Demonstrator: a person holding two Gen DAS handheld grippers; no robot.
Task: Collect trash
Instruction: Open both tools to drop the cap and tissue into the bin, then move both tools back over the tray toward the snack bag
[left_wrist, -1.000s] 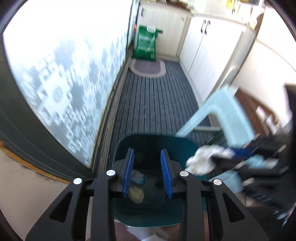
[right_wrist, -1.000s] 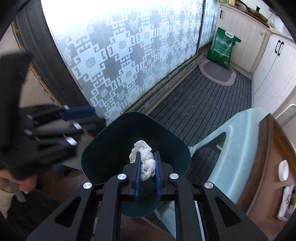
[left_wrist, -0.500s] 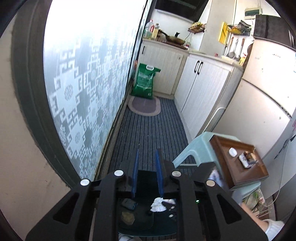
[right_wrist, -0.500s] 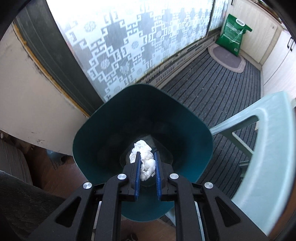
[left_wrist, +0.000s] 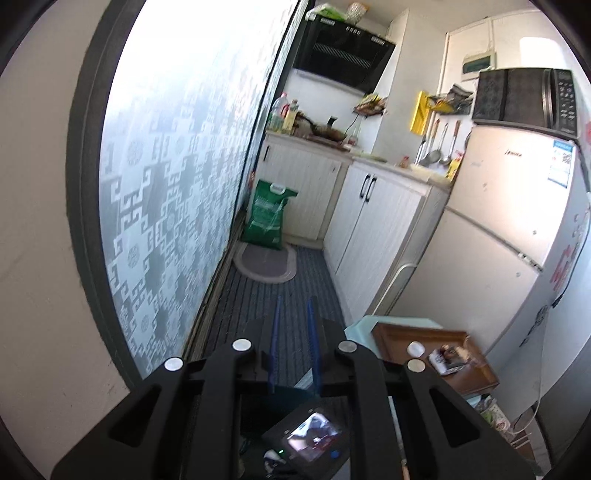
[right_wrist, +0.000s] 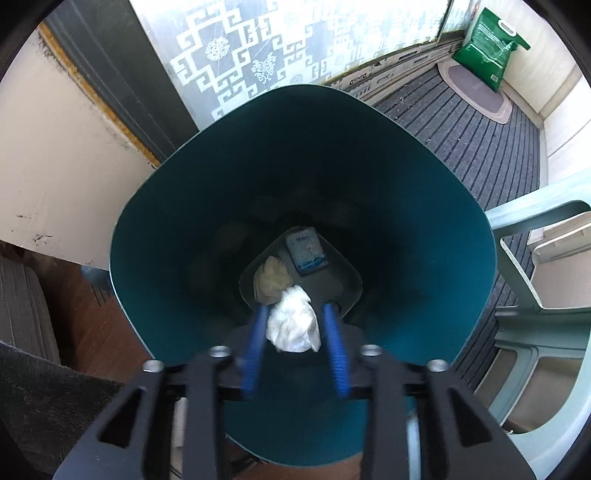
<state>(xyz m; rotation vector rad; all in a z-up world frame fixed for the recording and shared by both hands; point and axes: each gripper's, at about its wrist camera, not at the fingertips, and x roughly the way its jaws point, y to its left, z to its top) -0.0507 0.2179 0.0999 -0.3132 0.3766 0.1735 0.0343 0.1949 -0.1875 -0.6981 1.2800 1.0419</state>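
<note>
White crumpled tissue (right_wrist: 293, 319) between spreading pads of right tool (right_wrist: 295, 347), opening, deep in teal bin (right_wrist: 155, 236) over earlier scraps. Release step. Next: withdraw upward. Left tool (left_wrist: 293, 343) fully closed, empty, above.

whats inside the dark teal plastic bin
At the bottom of the dark teal plastic bin: blue-white packet, yellowish crumpled wad. White crumpled tissue covers part of the floor.

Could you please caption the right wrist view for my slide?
Right gripper opening over the teal bin, crumpled white tissue between its pads.
</note>
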